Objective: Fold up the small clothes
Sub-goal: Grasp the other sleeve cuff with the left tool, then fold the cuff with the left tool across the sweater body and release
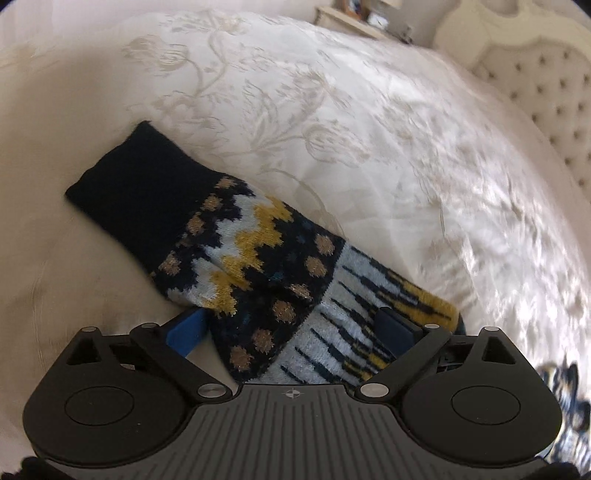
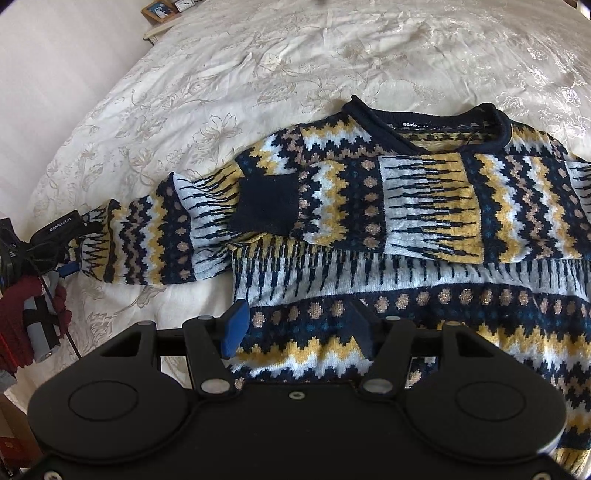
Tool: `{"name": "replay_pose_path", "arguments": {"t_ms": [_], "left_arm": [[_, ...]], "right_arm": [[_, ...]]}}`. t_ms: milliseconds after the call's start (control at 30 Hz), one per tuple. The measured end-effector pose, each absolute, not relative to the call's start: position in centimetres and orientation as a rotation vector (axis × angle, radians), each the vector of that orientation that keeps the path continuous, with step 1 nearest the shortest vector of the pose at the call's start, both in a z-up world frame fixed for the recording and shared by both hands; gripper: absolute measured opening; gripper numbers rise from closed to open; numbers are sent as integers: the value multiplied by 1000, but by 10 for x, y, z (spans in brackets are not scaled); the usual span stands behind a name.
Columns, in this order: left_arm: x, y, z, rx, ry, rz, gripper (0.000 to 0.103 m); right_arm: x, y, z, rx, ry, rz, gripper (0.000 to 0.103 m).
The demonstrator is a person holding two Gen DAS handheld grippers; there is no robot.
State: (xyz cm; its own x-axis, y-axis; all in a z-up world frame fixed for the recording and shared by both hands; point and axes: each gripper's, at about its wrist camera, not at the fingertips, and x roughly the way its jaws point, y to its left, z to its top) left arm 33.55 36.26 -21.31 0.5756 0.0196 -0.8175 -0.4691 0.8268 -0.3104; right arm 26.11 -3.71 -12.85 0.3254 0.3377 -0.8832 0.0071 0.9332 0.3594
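Left tongs (image 1: 291, 328) gape wide over the outstretched sleeve (image 1: 236, 254), gripping nothing, likely to pinch it for folding inward. The sweater (image 2: 424, 229) lies on the bed (image 2: 221, 74); right tongs (image 2: 299, 328) straddle its side edge, half open, unclamped.

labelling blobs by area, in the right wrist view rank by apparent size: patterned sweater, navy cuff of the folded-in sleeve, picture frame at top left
1. patterned sweater, by far the largest
2. navy cuff lying on the sweater's chest
3. picture frame, smallest, though it sits far from the camera, so its true size is unsure
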Motion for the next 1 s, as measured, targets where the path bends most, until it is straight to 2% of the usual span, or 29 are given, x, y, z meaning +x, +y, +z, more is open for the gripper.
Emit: {"name": "replay_pose_path", "arguments": {"t_ms": [100,133,200,233,267,333,400,700,1000], "left_arm": [[335,362,-211,-556,925,328,95],[338,362,-210,-549,938,342,89],[338,362,-205,-538,951,391,68],[337,362,-202,-541,945,413,46],[335,363,-198,-546,937,425,29],[331,362,-189,-555,910,427,20],[328,353,-173,-514,872,433,17],[319,276,-83,-320,681,326,15],[300,132,-5,-126,529,119,14]], "right_arm": [[261,-37,-127,326,1219,217,64],[261,-37,-126,330,1215,215,64],[260,-39,-124,337,1207,211,64],[259,-40,-124,341,1205,210,64],[258,-41,-124,346,1202,210,64],[254,-44,-123,350,1196,211,64],[250,-49,-122,358,1190,211,64],[231,-85,-125,422,1155,220,64],[211,-156,-124,492,1094,246,64]]}}
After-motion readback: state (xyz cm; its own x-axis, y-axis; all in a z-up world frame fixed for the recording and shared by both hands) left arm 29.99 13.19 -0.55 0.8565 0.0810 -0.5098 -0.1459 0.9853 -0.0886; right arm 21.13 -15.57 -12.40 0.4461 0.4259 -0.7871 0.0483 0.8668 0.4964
